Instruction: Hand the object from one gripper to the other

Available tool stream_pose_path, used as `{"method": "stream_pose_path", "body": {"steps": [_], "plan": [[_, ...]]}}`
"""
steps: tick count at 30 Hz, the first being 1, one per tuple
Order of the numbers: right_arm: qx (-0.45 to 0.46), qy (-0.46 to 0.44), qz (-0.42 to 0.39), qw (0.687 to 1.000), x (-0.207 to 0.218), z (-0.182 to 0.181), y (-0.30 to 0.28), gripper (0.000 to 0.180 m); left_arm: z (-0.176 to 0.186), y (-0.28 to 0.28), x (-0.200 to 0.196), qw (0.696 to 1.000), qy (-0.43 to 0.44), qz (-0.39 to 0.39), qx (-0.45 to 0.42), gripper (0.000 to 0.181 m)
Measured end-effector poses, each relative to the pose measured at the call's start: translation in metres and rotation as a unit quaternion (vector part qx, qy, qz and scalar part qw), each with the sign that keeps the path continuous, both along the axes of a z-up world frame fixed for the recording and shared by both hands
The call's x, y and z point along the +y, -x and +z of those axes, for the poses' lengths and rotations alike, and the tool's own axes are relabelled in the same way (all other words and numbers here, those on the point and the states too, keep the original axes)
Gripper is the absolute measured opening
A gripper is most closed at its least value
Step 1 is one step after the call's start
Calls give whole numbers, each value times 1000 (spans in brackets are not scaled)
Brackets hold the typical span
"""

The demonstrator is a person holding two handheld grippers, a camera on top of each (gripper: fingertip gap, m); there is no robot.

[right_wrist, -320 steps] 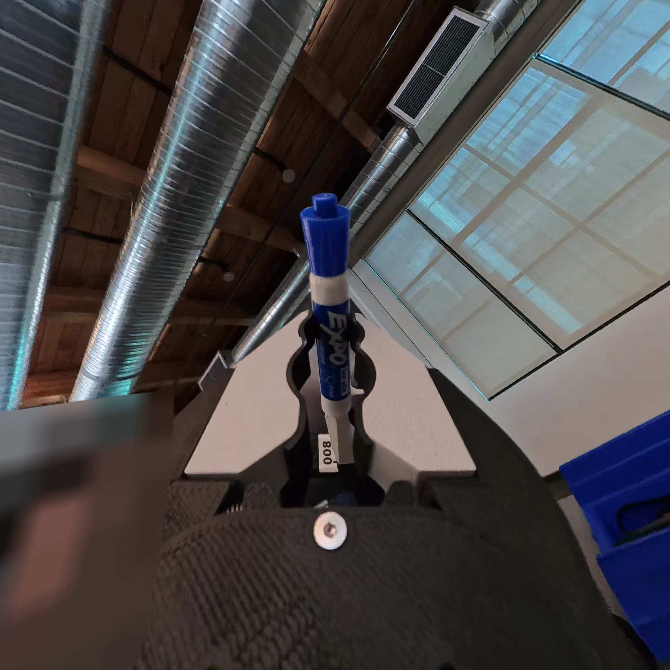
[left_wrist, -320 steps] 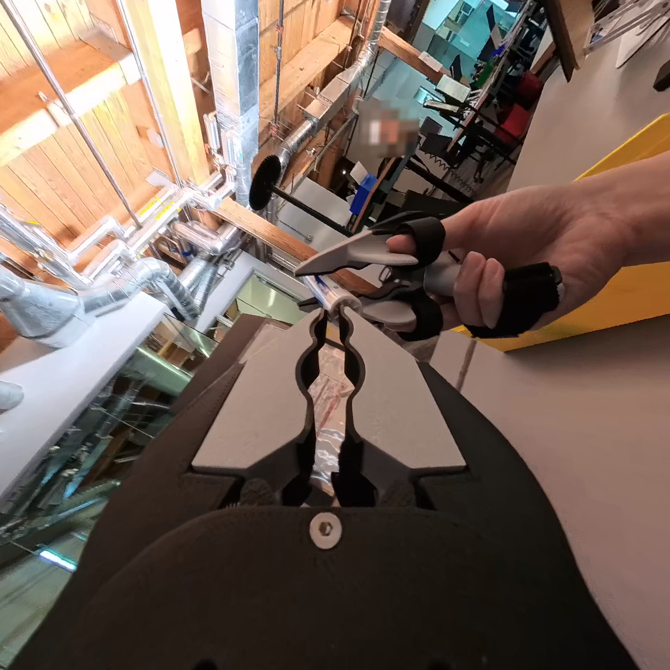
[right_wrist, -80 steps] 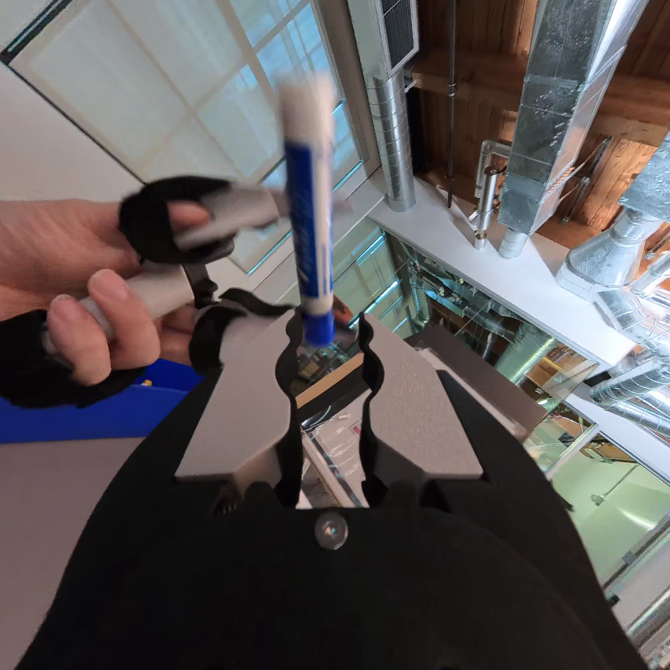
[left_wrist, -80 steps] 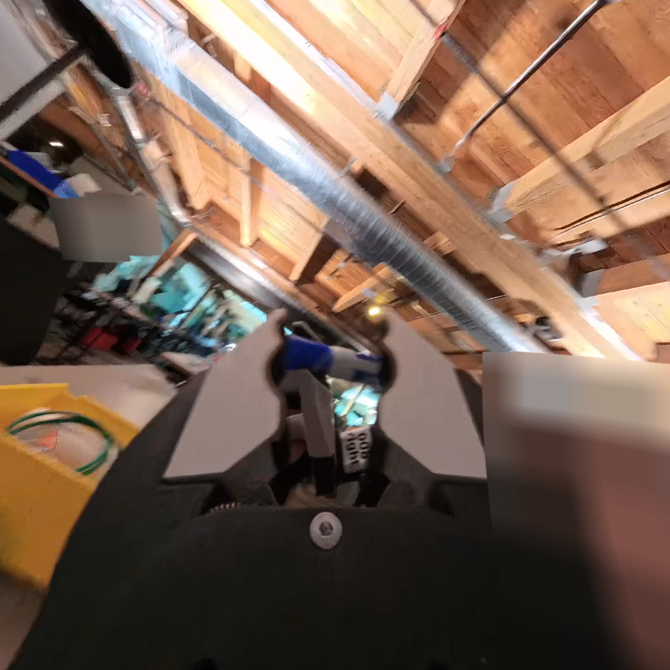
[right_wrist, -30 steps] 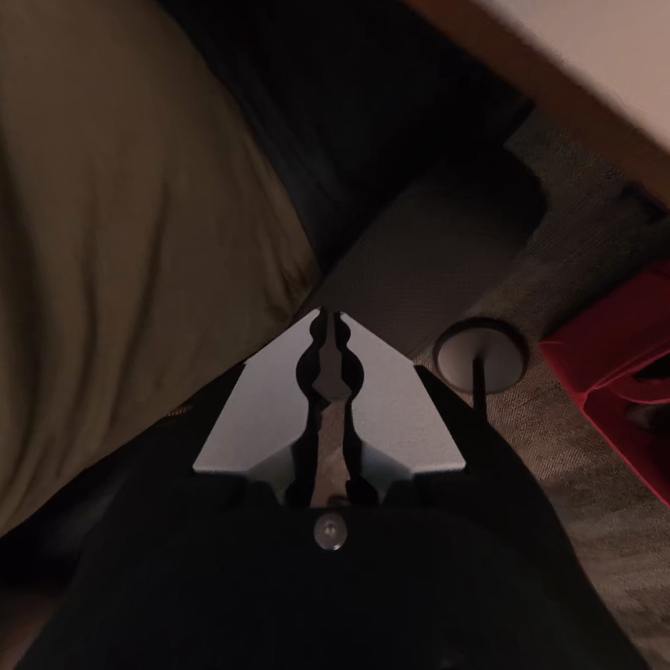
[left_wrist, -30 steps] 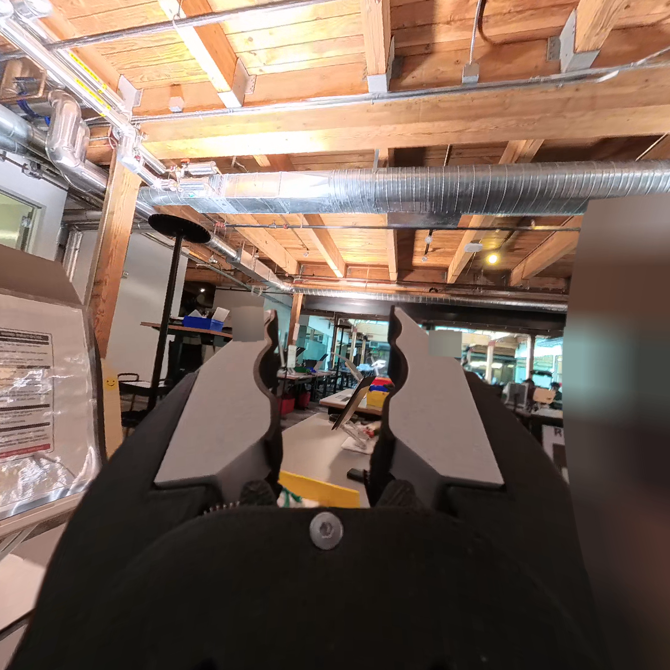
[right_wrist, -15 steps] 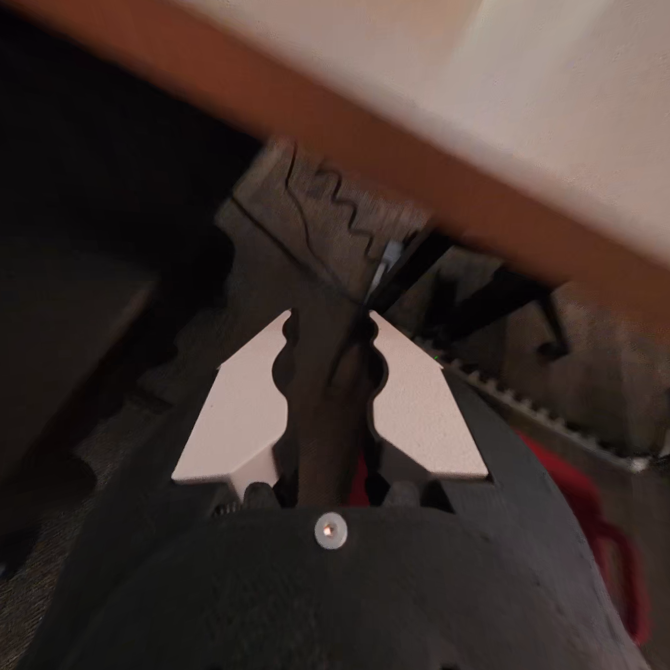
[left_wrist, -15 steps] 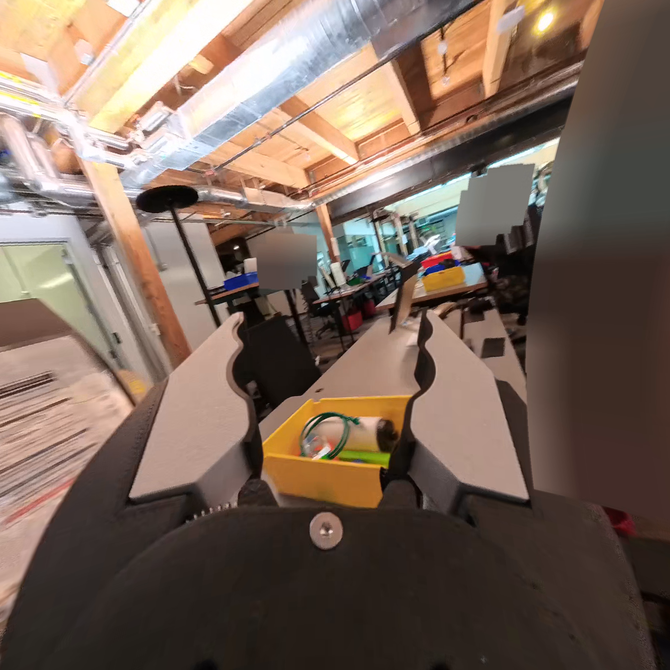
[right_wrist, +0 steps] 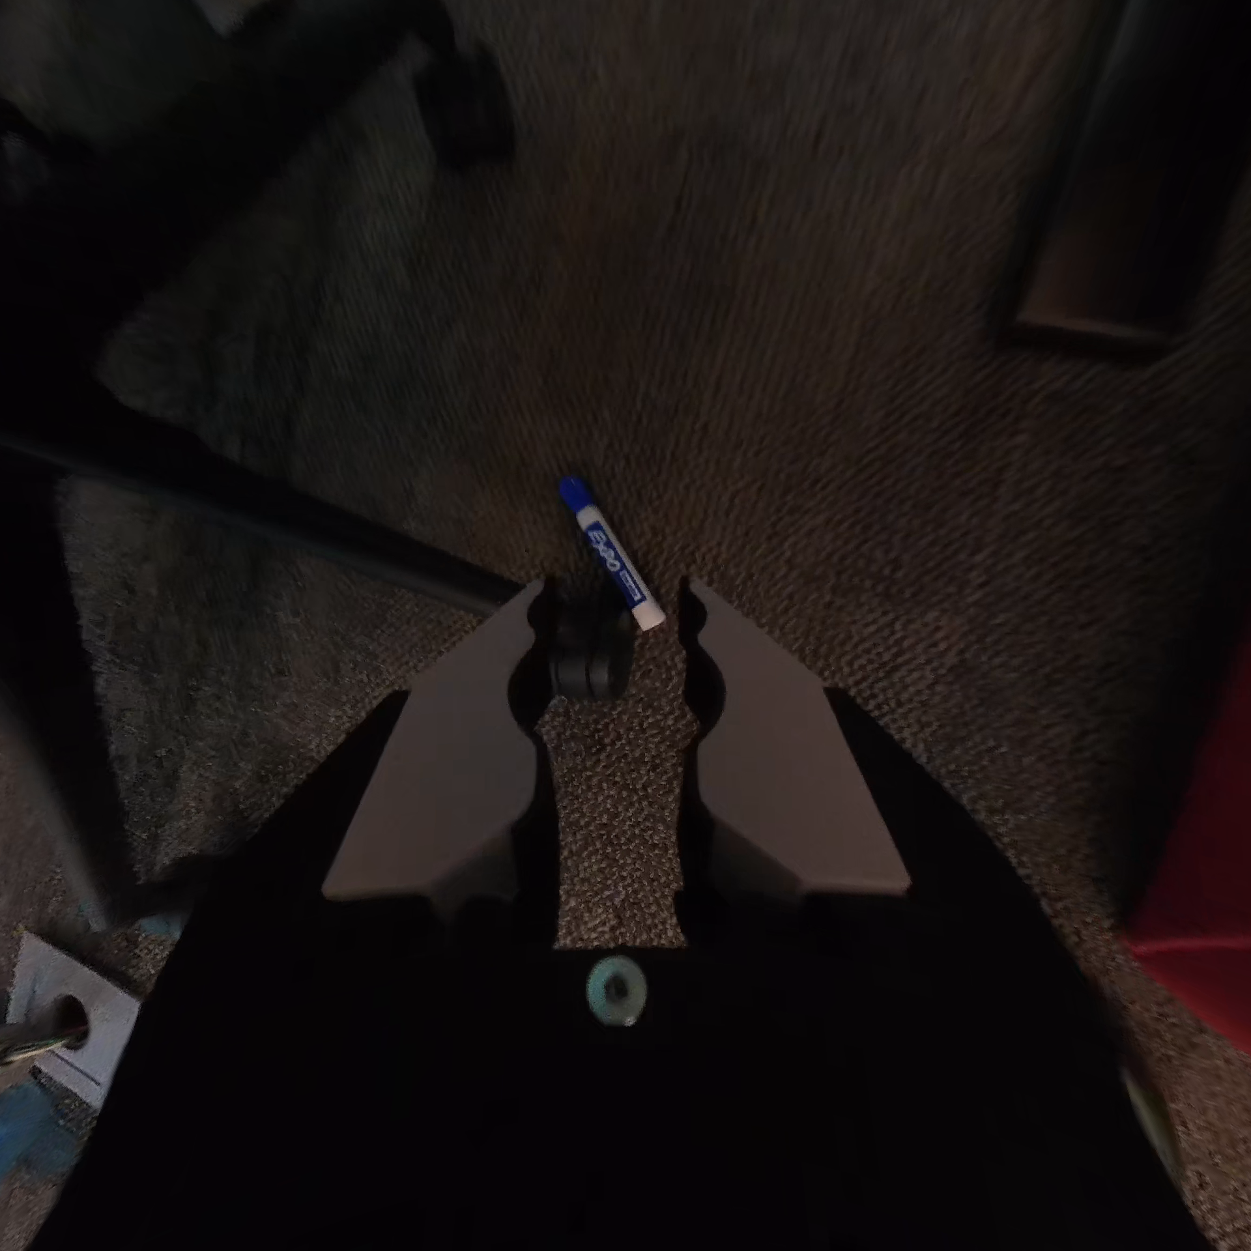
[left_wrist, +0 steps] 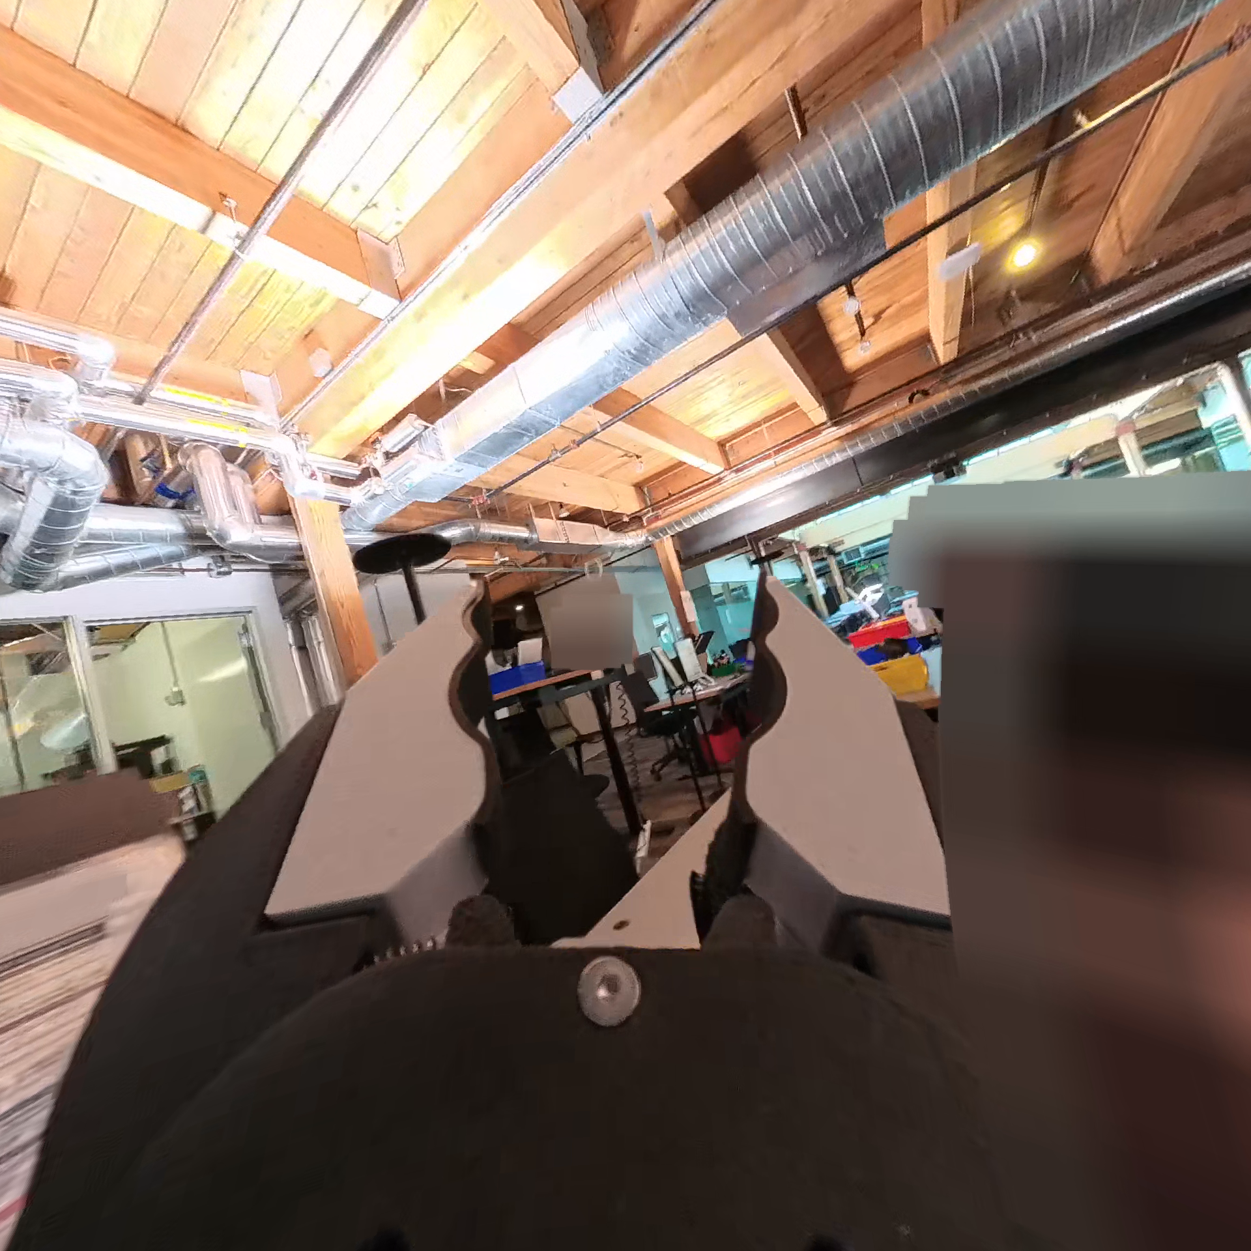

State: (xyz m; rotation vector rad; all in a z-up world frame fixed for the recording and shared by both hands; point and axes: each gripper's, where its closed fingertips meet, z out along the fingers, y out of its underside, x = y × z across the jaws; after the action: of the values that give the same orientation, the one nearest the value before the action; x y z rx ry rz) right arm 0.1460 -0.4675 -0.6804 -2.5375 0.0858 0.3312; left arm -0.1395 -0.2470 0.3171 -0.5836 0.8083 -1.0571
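A blue and white marker lies on the dark carpet under a table, in the right wrist view. My right gripper is open and empty above it, pointing down at the floor, its tips just short of the marker's white end. A black chair caster sits between the fingers, next to the marker. My left gripper is open and empty, raised and pointing out across the room. The marker does not show in the left wrist view.
A dark bar runs across the carpet at left. A red object is at the right edge. In the left wrist view, the corner of a grey table, a wooden post, desks and ceiling ducts. The tips of one gripper are about 105 centimetres away from the tips of the other.
The marker, held by the grippers earlier, now lies on the floor. My right gripper has swung under the table to point at it and opened wider. My left gripper has tilted up off the yellow bin.
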Motion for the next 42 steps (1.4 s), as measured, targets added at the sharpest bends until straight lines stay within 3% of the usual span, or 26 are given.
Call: {"method": "stream_pose_path", "body": {"steps": [5, 11, 19, 26, 35, 42], "plan": [[22, 62, 19, 998, -1, -77, 19, 33, 36, -34, -23, 1000, 20, -8, -11, 75], [30, 108, 66, 991, 41, -133, 39, 32, 60, -69, -45, 999, 28, -3, -34, 75], [4, 160, 244, 956, 50, -172, 67, 29, 55, -113, -85, 1000, 20, -2, -11, 73], [-30, 210, 239, 947, 39, -197, 69, 27, 48, -127, -78, 999, 42, -20, 1, 71], [-79, 225, 211, 948, 39, -196, 51, 18, 33, -129, -63, 997, 73, -32, 11, 68], [-106, 95, 37, 989, 46, -106, -9, 18, -3, -112, -29, 997, 59, -29, 40, 69]]}}
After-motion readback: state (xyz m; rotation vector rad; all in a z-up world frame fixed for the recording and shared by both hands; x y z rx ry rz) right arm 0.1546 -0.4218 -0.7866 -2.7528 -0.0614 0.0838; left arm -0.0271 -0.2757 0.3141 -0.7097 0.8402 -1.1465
